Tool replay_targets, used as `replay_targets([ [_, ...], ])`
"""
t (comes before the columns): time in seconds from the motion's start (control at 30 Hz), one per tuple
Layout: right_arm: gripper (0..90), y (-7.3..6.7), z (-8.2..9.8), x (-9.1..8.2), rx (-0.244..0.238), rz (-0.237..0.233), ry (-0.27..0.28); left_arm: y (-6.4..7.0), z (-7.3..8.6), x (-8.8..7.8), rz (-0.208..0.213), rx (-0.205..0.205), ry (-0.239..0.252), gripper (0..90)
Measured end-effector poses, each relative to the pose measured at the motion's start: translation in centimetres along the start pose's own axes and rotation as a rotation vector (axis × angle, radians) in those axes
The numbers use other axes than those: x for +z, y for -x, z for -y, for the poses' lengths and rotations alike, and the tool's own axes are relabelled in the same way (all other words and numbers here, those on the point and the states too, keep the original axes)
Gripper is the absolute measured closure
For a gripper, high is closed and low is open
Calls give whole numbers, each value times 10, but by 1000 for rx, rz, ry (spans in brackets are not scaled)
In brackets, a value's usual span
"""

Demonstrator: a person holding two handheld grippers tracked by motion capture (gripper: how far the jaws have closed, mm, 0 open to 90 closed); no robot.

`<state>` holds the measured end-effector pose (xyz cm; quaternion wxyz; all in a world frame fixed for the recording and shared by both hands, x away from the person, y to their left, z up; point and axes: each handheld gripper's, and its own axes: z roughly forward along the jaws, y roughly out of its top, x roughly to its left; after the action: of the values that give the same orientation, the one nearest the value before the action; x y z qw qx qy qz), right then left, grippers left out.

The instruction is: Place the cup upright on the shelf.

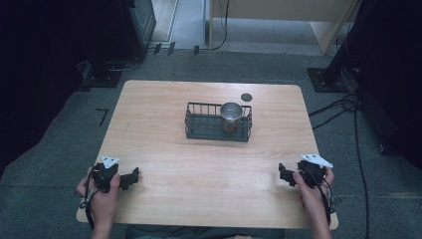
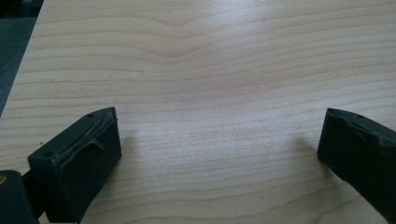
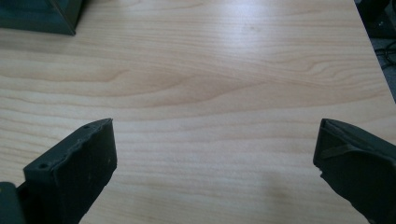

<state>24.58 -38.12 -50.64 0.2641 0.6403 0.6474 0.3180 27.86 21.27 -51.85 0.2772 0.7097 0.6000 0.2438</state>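
A black wire basket (image 1: 218, 122) stands at the middle of the wooden table (image 1: 199, 164), toward its far side. A shiny metal cup (image 1: 231, 115) stands upright in the basket's right end. My left gripper (image 1: 128, 178) rests near the front left corner, held by a hand. Its jaws stand wide apart over bare wood in the left gripper view (image 2: 219, 140). Near the front right corner, my right gripper (image 1: 284, 174) is open too, with nothing between its jaws (image 3: 215, 149). A dark corner of the basket (image 3: 42, 16) shows at the upper left of the right gripper view.
A small dark round disc (image 1: 246, 97) lies on the table behind the basket. Cables (image 1: 343, 107) run over the grey floor to the right of the table. Dark equipment stands (image 1: 326, 74) are beyond the far corners.
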Motion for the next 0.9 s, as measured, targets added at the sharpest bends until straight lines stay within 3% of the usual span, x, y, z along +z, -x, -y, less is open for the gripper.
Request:
replay_targets([
  [0.9,0,23,33,-9,42,50,-53,0,0,0,0,0,0,0],
])
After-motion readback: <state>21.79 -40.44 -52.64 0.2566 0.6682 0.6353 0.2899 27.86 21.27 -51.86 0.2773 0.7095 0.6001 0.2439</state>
